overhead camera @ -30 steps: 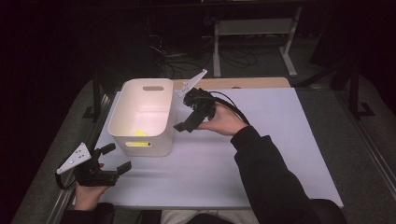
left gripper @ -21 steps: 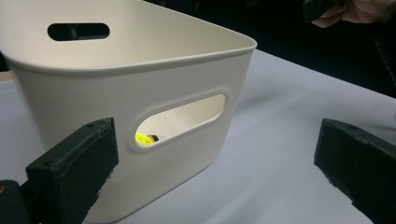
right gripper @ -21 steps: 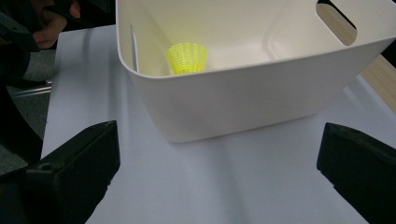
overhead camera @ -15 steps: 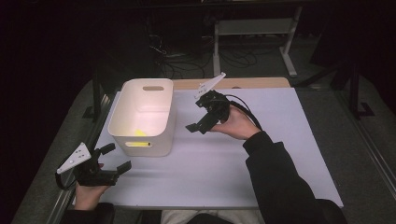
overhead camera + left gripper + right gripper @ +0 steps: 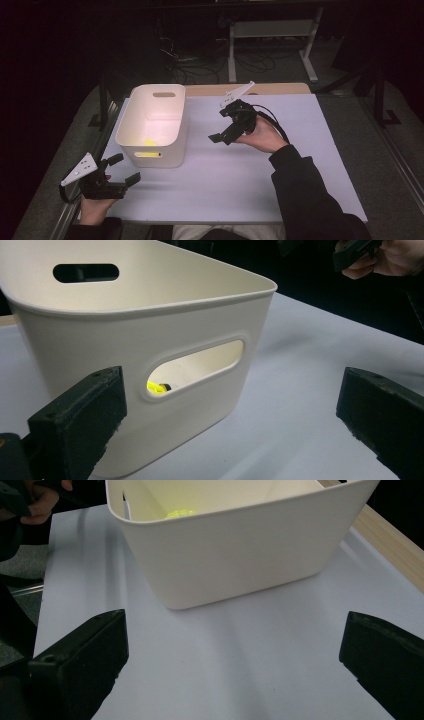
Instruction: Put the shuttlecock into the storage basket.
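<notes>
**Bin waits between two open sets of tongs**

Tongs on your left (image 5: 120, 170) hang released at the near-left corner of the desk (image 5: 300, 165), jaws spread wide and holding nothing, pointed at the white plastic bin (image 5: 155, 125). That bin stands upright on the pale desk cover, left of centre, just beyond your left hand (image 5: 95, 207). Seen from the left gripper view, its near wall carries a slot handle (image 5: 195, 365), and through the slot a small yellow object (image 5: 157, 386) lies on the bin floor; what it is cannot be told.

Judging by its thin moulded walls and rolled rim, the bin should be light and fairly stiff, though the long sides may flex if squeezed. Its smooth, slightly tapered surface looks slippery, so pinching the bare wall is a poor bet. Your better hold is probably the rim above the slot handle, one jaw inside and one outside, or a jaw hooked through the slot itself.

Farther right, your right tongs (image 5: 225, 131) are raised above the desk middle, likewise released and empty, tilted toward the bin's right side but well apart from it.
</notes>
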### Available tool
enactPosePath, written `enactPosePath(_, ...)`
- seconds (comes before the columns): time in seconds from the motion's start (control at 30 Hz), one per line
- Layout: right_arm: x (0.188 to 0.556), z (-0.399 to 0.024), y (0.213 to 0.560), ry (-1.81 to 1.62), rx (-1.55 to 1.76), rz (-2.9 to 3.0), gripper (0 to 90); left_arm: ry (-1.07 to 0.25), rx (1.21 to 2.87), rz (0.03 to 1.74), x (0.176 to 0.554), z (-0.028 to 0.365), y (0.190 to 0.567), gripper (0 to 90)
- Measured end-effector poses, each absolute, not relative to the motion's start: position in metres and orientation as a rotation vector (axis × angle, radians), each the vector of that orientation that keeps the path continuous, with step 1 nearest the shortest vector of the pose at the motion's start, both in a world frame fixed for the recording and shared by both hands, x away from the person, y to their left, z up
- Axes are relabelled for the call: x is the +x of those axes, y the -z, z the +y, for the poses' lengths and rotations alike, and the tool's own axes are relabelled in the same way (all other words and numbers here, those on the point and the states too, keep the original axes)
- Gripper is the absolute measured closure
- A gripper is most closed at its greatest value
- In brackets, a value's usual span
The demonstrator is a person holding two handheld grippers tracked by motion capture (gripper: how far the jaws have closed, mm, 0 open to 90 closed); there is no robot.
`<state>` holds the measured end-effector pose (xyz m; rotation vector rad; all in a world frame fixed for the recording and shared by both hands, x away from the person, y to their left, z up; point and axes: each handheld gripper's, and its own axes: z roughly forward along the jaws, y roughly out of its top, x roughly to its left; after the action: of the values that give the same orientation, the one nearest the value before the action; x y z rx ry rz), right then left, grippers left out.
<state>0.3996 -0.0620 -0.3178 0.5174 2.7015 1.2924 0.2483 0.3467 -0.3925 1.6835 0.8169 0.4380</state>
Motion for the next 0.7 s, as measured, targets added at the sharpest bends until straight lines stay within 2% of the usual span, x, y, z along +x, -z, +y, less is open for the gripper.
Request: enactPosePath(0.7, 0.394, -0.097, 0.331, -1.32, 0.599, 2.657, 0.0, -0.44, 1.683, 0.82, 0.249, 0.347, 0.393, 0.0)
